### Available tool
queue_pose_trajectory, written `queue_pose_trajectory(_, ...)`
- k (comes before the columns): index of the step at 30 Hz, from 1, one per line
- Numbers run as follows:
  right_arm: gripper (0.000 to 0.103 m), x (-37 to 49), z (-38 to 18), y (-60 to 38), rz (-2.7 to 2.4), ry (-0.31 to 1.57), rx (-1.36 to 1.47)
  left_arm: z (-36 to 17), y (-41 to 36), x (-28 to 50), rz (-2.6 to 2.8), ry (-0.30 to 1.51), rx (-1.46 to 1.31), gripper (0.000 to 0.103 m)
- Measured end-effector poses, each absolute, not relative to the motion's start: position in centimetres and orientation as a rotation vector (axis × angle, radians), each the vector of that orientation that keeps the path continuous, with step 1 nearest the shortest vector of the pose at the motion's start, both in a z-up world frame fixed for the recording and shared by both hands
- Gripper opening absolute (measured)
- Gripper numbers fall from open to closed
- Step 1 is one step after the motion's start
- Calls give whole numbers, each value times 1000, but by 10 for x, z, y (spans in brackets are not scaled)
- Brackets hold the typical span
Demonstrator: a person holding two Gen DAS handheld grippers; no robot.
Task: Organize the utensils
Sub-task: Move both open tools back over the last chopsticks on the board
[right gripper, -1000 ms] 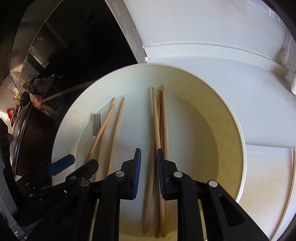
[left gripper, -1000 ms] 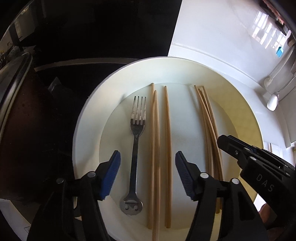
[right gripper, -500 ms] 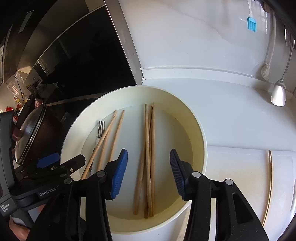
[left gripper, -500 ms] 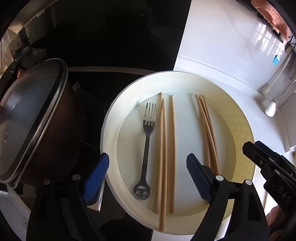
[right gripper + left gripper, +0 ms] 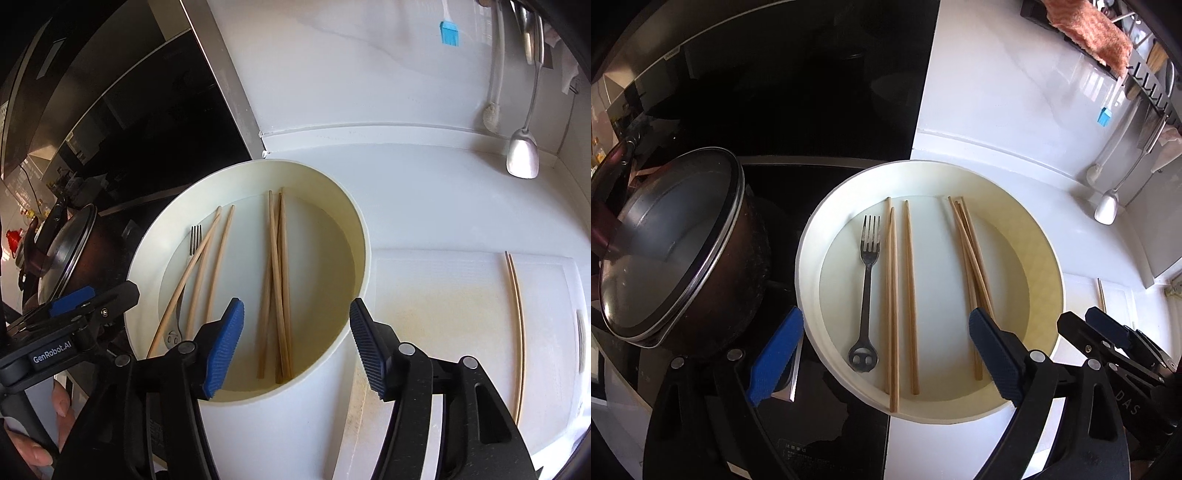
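A round white basin holds a metal fork, three chopsticks next to it and a crossed bundle of chopsticks further right. My left gripper hovers above the basin's near side, its jaws opening with nothing between the pads. My right gripper hangs over the basin's near right rim, above the bundle; its jaws are opening too and hold nothing. A separate pair of chopsticks lies on the white cutting board.
A dark pot with a glass lid sits on the black cooktop, close to the basin's left side. On the back wall hang a metal ladle, a white brush and a blue brush. A hand grips the left tool.
Both grippers have pulled back and up from the basin. Both pairs of jaws have widened, the right from nearly shut. The pot has come into the left view.
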State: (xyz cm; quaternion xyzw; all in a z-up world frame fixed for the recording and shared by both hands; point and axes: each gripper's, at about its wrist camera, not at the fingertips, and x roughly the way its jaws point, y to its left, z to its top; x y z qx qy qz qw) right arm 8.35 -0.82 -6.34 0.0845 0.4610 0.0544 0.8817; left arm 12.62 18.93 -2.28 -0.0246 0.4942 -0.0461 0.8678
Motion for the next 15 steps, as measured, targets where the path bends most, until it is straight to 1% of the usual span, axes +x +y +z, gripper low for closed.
queue_pose_trajectory(5, 60, 61, -66, -20, 51, 955, 205, -18, 180, 115, -138, 1002, -11, 94)
queue_pose_trajectory(11, 60, 20, -77, -53, -50, 968, 252, -22, 150, 102, -226, 998, 18, 95)
queue_pose_trajectory(15, 60, -12, -77, -97, -163, 940, 311, -24, 116, 91, -304, 1001, 28, 95)
